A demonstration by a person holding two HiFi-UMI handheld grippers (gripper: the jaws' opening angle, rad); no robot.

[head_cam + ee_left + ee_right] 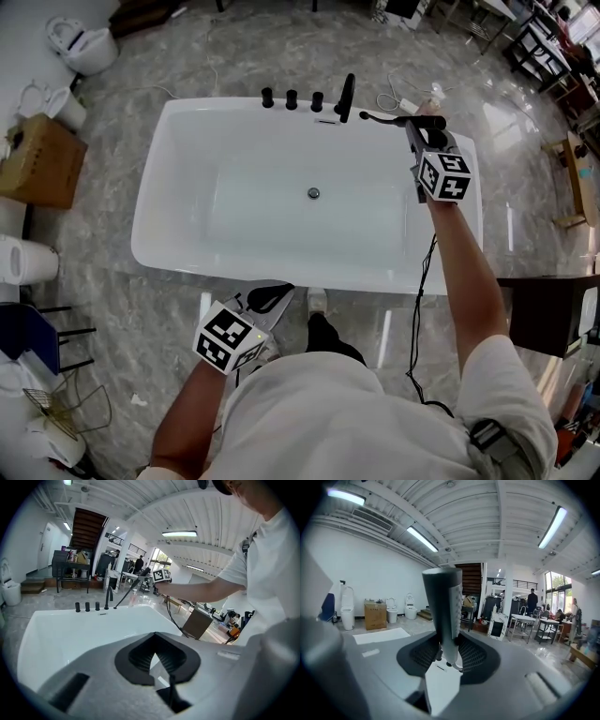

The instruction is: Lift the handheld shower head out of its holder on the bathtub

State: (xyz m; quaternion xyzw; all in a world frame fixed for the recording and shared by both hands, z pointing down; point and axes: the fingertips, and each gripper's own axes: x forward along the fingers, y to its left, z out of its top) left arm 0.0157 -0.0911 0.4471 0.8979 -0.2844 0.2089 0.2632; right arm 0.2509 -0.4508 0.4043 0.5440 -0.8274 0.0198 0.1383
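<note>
A white bathtub [169, 150] fills the middle of the head view, with three black knobs [292, 98] and a tall black spout [347, 97] on its far rim. My right gripper [419, 141] is shut on the black handheld shower head [398, 119], which lies level in the air over the tub's far right corner. In the right gripper view the dark handle [443, 606] rises from between the pads [473, 656]. My left gripper [272, 298] hangs by the near rim, shut and empty. The left gripper view shows the right gripper's marker cube [161, 575] beyond the tub.
Toilets [82, 42] and a cardboard box [37, 159] stand on the marble floor at the left. A dark cabinet [553, 314] is at the right, a wooden stool [574, 178] beyond it. A black cable [419, 309] hangs under my right forearm.
</note>
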